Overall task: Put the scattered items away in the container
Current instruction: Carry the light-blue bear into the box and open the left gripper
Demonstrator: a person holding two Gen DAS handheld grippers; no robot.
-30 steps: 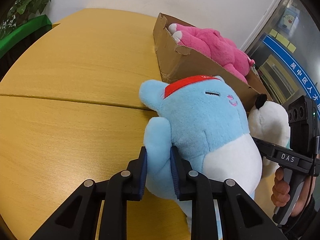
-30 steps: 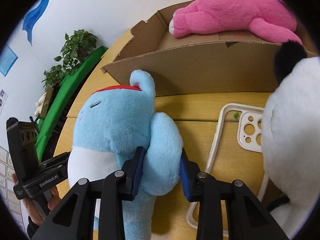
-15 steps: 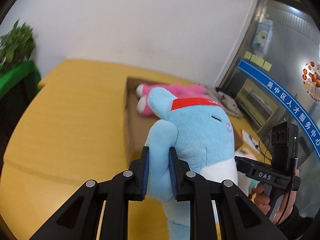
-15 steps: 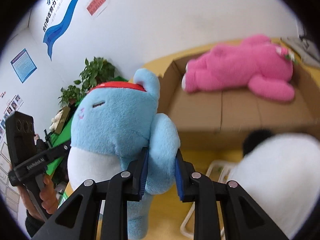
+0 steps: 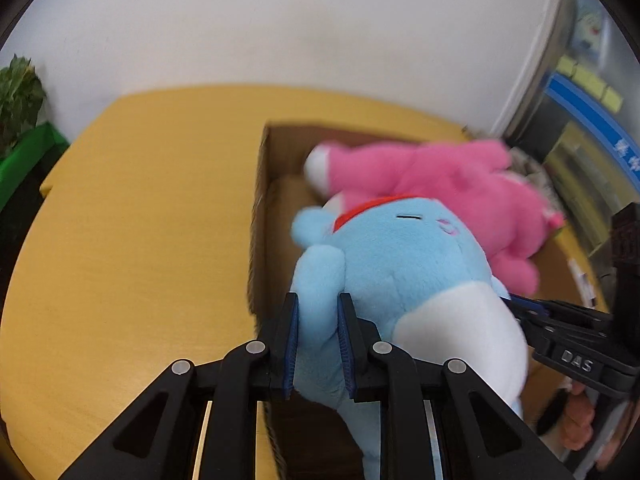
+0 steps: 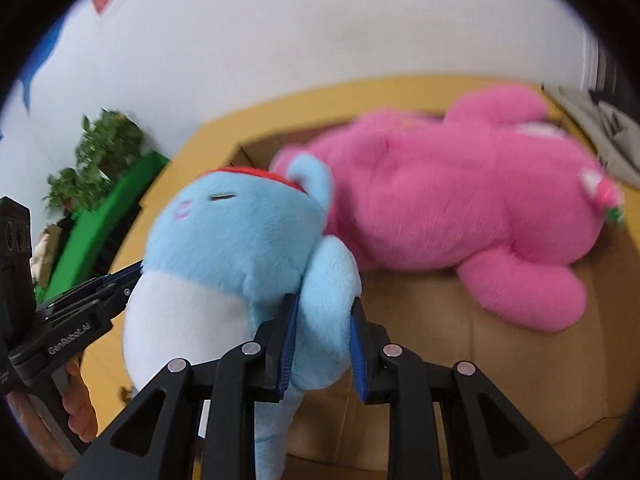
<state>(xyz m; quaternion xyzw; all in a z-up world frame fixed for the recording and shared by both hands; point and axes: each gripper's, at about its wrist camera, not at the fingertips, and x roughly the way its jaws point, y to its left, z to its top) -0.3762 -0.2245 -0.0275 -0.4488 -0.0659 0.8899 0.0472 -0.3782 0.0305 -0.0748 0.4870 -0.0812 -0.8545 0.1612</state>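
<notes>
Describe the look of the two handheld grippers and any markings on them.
Both grippers are black plastic with triangular cut-outs, silver rivets and ribbed blue pads on the fingers. The left gripper shows "GenRobot.AI" lettering in the right wrist view; the right gripper shows "DAS" in the left wrist view. Each carries a black camera block. No sleeves discernible.

A plain white wall (image 5: 280, 32) fills the view from ten to two o'clock. Below it spreads a yellow wooden table (image 5: 132, 216). At nine o'clock stands a leafy plant (image 5: 18, 92) above a green ledge (image 5: 22, 160). At three o'clock, a glass door (image 5: 588, 128) carries a blue band.
</notes>
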